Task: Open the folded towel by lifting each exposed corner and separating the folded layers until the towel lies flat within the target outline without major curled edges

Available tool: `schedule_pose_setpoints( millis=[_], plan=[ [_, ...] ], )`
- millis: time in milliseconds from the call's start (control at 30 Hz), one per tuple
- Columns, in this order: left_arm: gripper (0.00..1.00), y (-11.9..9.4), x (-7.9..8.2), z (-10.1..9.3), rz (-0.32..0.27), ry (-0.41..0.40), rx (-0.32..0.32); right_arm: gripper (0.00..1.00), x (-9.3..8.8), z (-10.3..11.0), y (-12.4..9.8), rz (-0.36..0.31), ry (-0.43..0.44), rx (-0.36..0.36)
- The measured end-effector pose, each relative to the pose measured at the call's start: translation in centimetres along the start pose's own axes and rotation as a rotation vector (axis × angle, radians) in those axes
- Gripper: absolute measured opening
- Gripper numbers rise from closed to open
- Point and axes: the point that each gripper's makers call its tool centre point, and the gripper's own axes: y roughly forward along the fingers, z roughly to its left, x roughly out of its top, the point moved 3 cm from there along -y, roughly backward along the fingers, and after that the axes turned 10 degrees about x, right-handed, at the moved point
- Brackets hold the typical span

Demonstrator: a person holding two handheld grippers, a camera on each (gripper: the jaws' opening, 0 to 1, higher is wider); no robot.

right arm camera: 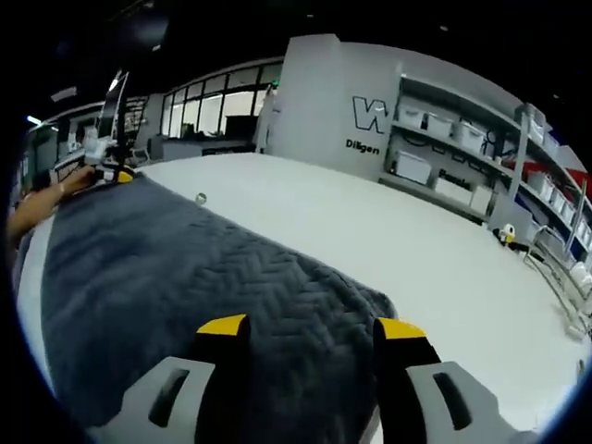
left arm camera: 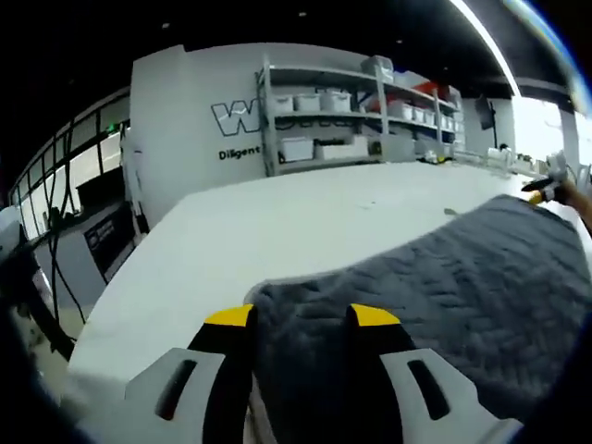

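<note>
A dark grey quilted towel [left arm camera: 444,296] lies spread on a white table [left arm camera: 305,222]. Its near corner sits between the yellow-tipped jaws of my left gripper [left arm camera: 302,317], which stand apart around the cloth, so the gripper is open. In the right gripper view the towel [right arm camera: 185,287] runs away to the left, and its near edge lies between the jaws of my right gripper [right arm camera: 312,326], also open. Each gripper shows small at the towel's far end in the other's view: the right gripper [left arm camera: 546,190] and the left gripper [right arm camera: 116,173], with a person's forearm [right arm camera: 37,211] behind it.
Bare white tabletop [right arm camera: 435,259] stretches beyond the towel. A small object [right arm camera: 201,197] lies on the table by the towel's far edge. Metal shelves with white bins [left arm camera: 351,111] stand against a white wall behind the table. Windows and desks are off to the side.
</note>
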Motion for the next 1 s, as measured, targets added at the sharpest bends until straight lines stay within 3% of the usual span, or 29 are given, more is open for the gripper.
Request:
schedule_pose_setpoints(
  millis=[433,667,800,933,1000],
  plan=[
    [0.39,0.8,-0.9,0.2,0.034,-0.032,-0.011,0.77,0.5,5.0,-3.1,0.001,-0.093,0.077],
    [0.39,0.5,-1.0,0.1,0.034,-0.026,-0.008,0.81,0.6,7.1,-5.2,-0.011,-0.113,0.107],
    [0.39,-0.1,-0.3,0.2,0.001,-0.054,-0.018,0.86,0.3,7.9,-6.0,-0.028,-0.102,0.101],
    [0.42,-2.1,1.0,-0.1,-0.036,-0.078,-0.040,0.86,-0.3,8.0,-6.9,-0.033,-0.079,0.107],
    [0.46,-3.3,1.6,-1.0,-0.052,-0.110,-0.094,0.87,-0.4,8.1,-7.2,-0.036,-0.072,0.109]
  ],
)
